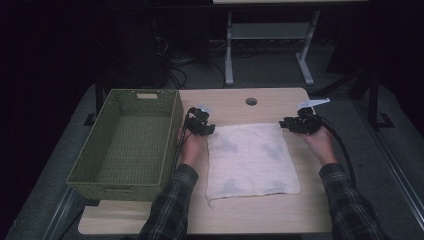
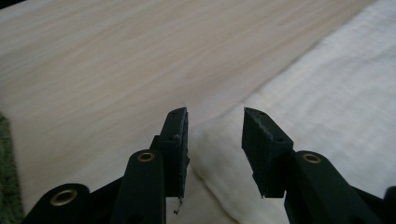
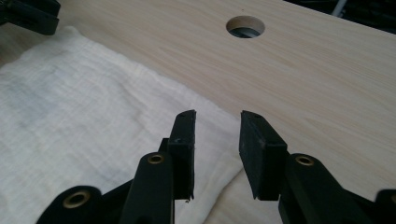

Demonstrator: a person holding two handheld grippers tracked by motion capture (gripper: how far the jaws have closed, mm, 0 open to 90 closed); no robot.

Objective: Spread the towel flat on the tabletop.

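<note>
You are holding your left gripper (image 2: pixel 215 140) with jaws apart, grasping nothing, over the far left corner of the folded white cloth (image 1: pixel 250 160). Your right gripper (image 3: pixel 217 140) is hovering released over its far right corner. The cloth is lying just right of the green basket (image 1: pixel 125 145).

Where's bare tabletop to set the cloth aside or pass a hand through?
Free: the far strip of table beyond the cloth, around the round hole; the near strip below the cloth's front edge; a patch right of it. Crowded: the gap between basket and cloth, taken by the left gripper and forearm.
</note>
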